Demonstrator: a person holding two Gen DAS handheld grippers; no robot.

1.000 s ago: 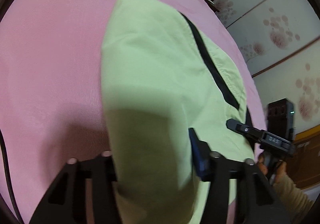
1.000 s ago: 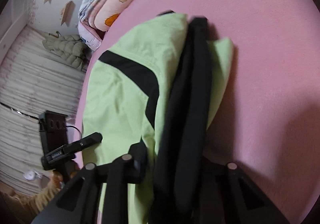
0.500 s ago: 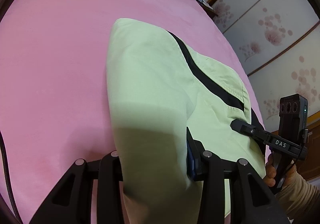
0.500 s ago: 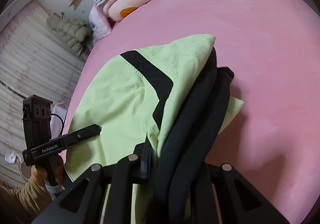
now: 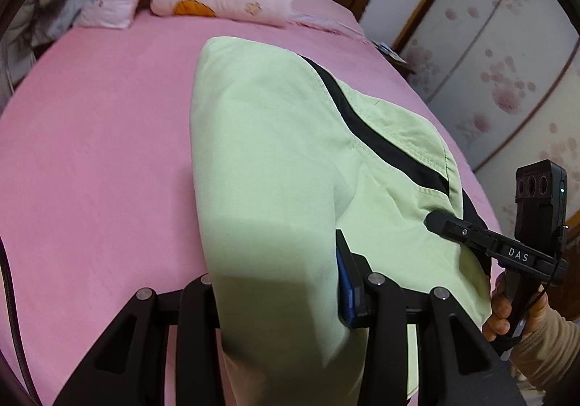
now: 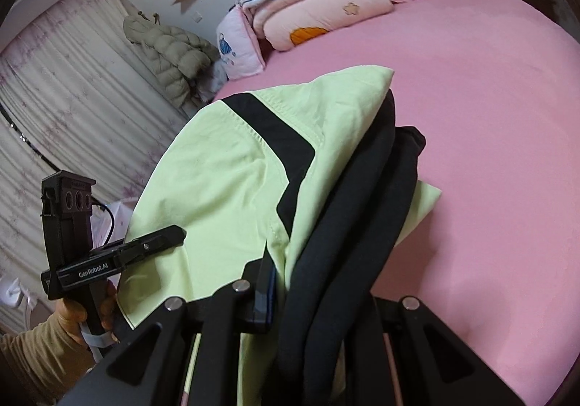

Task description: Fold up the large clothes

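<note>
Two markings are legible. "DAS" stands in white letters on the side bar of the right gripper (image 5: 431,221). "GenRobot.AI" stands in white letters on the side bar of the left gripper (image 6: 177,235). No other text can be read.

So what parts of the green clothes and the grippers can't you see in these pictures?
- Left wrist view: the green garment covers the left hand-held gripper, so where its pads meet the cloth is hidden.
- Right wrist view: black fabric drapes over the right hand-held gripper, hiding its right finger.
- Both views: the garment's near end is cut off by the bottom edge.
- What kind of garment it is: bunched up, cannot tell.
</note>
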